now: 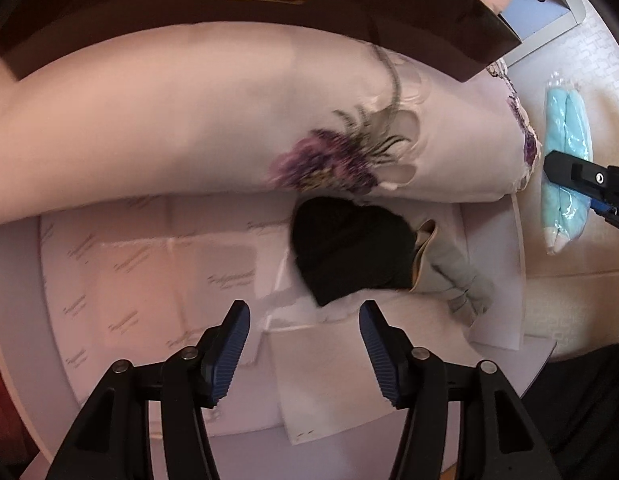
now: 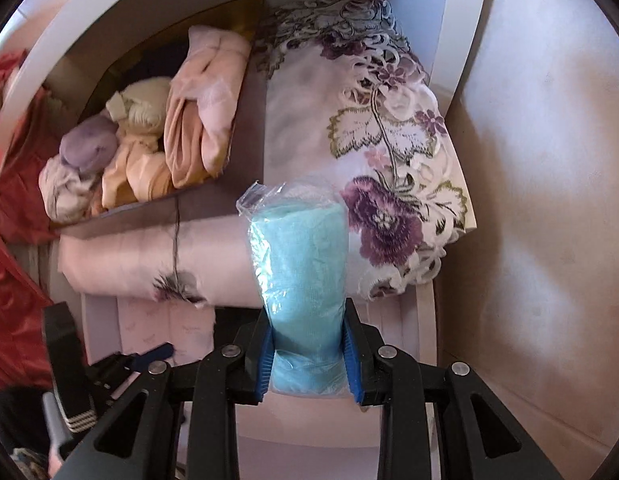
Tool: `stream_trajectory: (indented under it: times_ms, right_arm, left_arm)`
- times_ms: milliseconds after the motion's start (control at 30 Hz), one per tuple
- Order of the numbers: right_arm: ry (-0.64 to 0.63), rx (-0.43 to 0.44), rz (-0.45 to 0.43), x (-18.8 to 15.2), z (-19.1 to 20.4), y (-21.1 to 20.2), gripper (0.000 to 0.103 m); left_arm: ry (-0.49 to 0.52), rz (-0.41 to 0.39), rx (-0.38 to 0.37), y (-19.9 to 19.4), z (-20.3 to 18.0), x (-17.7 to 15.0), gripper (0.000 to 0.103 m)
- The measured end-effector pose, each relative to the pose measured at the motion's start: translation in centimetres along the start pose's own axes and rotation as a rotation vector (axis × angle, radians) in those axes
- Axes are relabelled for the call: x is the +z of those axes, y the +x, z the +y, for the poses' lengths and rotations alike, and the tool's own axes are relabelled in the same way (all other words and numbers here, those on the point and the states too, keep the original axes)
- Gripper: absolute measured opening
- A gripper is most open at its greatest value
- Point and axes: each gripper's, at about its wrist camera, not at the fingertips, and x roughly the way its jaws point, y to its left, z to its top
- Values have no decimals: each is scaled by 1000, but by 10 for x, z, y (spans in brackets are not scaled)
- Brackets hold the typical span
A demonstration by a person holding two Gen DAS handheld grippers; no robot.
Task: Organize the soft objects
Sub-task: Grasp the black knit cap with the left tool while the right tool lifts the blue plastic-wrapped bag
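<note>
My right gripper (image 2: pixel 307 356) is shut on a light blue towel in a clear plastic bag (image 2: pixel 301 272), held upright above the shelf. The same bagged towel (image 1: pixel 565 128) shows at the right edge of the left wrist view, with the right gripper (image 1: pixel 581 176) on it. My left gripper (image 1: pixel 305 340) is open and empty above a white printed sheet (image 1: pixel 149 264). A black cloth (image 1: pixel 349 252) and a grey-beige cloth (image 1: pixel 449 276) lie just beyond its fingertips. A rolled floral bedsheet (image 1: pixel 229 128) lies behind them.
A dark box (image 2: pixel 149 136) holds pink, cream and lilac folded cloths. A folded floral sheet (image 2: pixel 369 152) lies to its right. Red fabric (image 2: pixel 17 200) hangs at the left. The white shelf frame (image 2: pixel 461 40) and a beige wall (image 2: pixel 549 200) are at the right.
</note>
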Motion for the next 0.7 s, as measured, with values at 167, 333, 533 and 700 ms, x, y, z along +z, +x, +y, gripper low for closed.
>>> stream_trajectory:
  times_ms: [167, 333, 533, 700]
  right_arm:
    - [18, 28, -22, 10, -1, -7, 30]
    - [35, 43, -53, 28, -5, -17, 30]
    - [46, 51, -86, 37, -10, -30, 30]
    - [44, 58, -88, 36, -8, -30, 30]
  left_arm:
    - [27, 8, 12, 12, -16, 12, 66]
    - [53, 14, 12, 26, -31, 19, 83]
    - [57, 48, 43, 45, -39, 24, 87]
    - [63, 53, 57, 56, -47, 31, 87]
